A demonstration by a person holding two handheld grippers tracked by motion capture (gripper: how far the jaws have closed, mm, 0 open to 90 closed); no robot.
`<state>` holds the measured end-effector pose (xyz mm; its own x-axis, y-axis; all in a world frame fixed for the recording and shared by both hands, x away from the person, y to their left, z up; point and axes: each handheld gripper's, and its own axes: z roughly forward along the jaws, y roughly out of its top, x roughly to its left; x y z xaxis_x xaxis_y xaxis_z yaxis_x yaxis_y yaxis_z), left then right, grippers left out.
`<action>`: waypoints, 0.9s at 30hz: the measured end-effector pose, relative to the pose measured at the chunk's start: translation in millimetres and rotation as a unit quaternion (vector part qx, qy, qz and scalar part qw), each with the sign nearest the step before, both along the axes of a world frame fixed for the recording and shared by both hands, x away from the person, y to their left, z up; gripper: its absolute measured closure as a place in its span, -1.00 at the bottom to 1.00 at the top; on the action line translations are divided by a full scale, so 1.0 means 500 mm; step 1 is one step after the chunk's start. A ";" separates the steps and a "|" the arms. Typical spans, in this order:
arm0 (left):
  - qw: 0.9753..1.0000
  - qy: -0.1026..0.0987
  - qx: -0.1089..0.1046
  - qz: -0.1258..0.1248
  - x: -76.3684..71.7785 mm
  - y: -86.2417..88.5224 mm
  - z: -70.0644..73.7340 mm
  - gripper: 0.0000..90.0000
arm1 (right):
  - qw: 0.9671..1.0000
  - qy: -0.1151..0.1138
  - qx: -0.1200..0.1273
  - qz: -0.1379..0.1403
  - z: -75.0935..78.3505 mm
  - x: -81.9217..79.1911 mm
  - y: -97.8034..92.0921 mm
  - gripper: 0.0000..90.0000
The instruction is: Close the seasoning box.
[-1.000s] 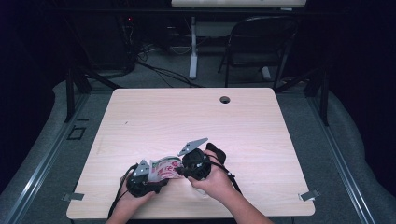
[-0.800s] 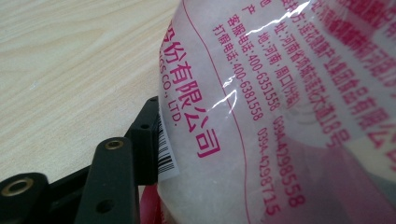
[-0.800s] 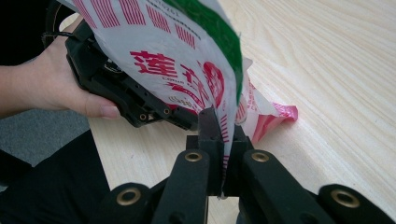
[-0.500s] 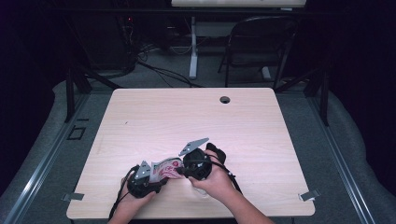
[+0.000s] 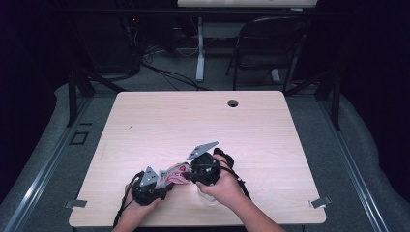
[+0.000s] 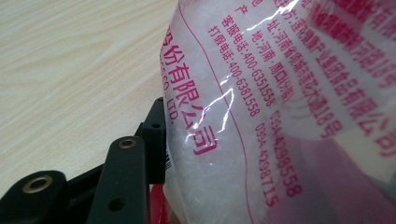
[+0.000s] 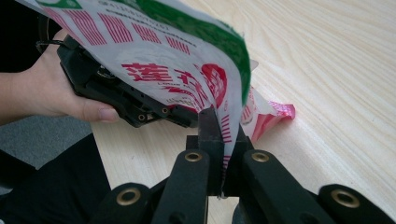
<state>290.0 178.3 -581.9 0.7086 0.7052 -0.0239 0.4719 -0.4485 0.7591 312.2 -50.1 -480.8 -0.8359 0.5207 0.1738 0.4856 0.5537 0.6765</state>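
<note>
Thin printed plastic bag pinched at 3 o'clock by my right gripper, jaws closed on film, at 9 o'clock by my left gripper, jaws clamped; pulling apart may tear it

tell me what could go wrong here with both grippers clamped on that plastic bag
1. The right gripper pinches only a thin edge of the plastic bag; a pull might slip it free or tear the film.
2. The left gripper holds the other end, so pulling apart could split the bag and spill its white contents onto the table.
</note>
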 end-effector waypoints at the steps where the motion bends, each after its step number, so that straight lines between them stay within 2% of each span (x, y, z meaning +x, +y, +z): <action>1: 1.000 -0.002 0.001 0.002 0.000 0.000 0.002 0.22 | 1.000 -0.001 0.004 -0.002 0.000 0.000 0.000 1.00; 8: 1.000 -0.018 0.020 0.009 -0.004 -0.001 0.012 0.23 | 1.000 0.003 0.013 -0.003 0.004 0.002 -0.005 0.96; 15: 0.999 -0.029 0.031 0.016 -0.005 -0.001 0.018 0.24 | 1.000 -0.007 0.022 -0.004 0.015 -0.007 -0.018 0.73; 16: 0.999 -0.032 0.035 0.016 -0.006 -0.001 0.019 0.24 | 0.999 -0.007 0.031 -0.007 0.019 -0.010 -0.022 0.70; 20: 0.998 -0.037 0.039 0.015 -0.007 -0.002 0.022 0.24 | 0.999 -0.013 0.031 -0.008 0.029 -0.016 -0.033 0.68; 27: 0.997 -0.057 0.050 0.022 -0.012 -0.004 0.032 0.25 | 0.999 -0.015 0.047 -0.012 0.039 -0.024 -0.052 0.64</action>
<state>284.0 176.5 -566.0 0.6709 0.7307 0.1266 0.4067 -0.5053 0.7610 300.4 -76.1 -461.1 -0.8295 0.5222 0.1978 0.4757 0.4752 0.7402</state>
